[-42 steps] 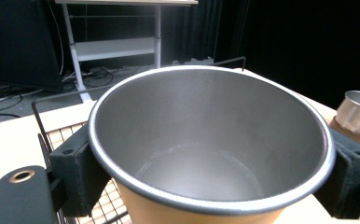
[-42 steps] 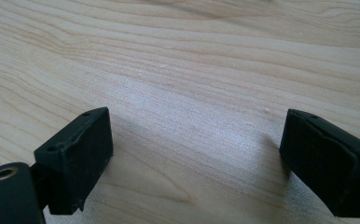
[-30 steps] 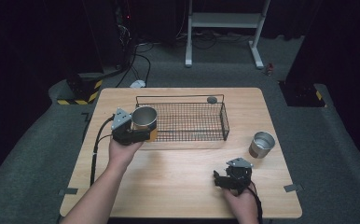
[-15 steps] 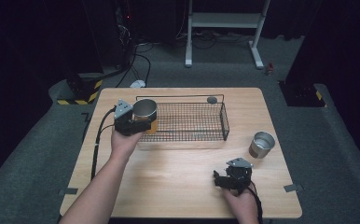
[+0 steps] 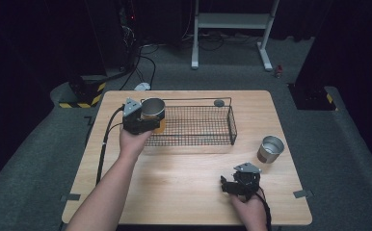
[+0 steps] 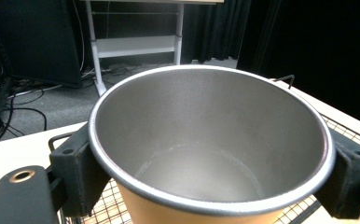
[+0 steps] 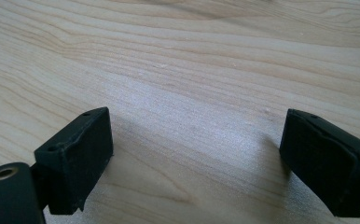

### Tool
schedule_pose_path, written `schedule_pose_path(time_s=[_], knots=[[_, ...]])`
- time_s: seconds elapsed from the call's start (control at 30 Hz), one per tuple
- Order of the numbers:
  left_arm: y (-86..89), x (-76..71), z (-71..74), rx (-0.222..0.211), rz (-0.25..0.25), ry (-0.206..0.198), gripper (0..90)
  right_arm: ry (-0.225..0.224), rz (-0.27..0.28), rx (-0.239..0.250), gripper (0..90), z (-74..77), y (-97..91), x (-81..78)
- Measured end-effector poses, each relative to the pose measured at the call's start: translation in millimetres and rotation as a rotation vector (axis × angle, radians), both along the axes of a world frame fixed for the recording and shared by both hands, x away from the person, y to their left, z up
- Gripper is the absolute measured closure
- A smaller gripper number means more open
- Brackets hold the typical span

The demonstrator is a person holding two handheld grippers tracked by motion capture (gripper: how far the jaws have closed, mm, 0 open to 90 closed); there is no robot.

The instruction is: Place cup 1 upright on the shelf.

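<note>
High view: fixed above the person's side, facing forward and down; takes in the whole light wooden bench, the grey floor around it and dark racks beyond.

Left tool view: rides on the left tool, looking along its jaws, very close to the steel-lined tan cup between them; black wire basket below and beyond, white frame stand far off. Shared with high view: cup, basket, stand.

Right tool view: rides on the right tool, aimed steeply down, close to bare bench wood ahead of its jaws. Shared with high view: that bench patch by the right tool.
</note>
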State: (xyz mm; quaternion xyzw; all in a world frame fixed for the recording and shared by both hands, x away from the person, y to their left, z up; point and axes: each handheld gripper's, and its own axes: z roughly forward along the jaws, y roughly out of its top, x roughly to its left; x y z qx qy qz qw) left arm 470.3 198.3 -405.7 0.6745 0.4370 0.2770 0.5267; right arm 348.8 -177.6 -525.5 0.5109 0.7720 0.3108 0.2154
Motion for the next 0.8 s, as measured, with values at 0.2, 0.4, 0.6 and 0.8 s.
schedule_pose_path(time_s=[0.2, 0.4, 0.6, 0.8], knots=[[-0.4, 9.2, -6.0, -0.01, 0.031, -0.01, 13.5, 0.0, 0.0, 0.0, 9.3, 0.0, 0.0, 0.0], [-3.5, 18.3, -10.1, 0.002, 0.036, 0.022, 13.4, -0.001, 0.001, 0.0, 9.3, 0.0, 0.0, 0.0], [-7.3, 23.7, -17.1, -0.007, 0.037, 0.049, 13.4, 0.0, 0.0, 0.0, 9.3, 0.0, 0.0, 0.0], [-14.6, 28.8, -26.8, 0.014, 0.035, 0.069, 13.4, 0.001, 0.001, 0.001, 9.5, 0.1, 0.2, -0.2]])
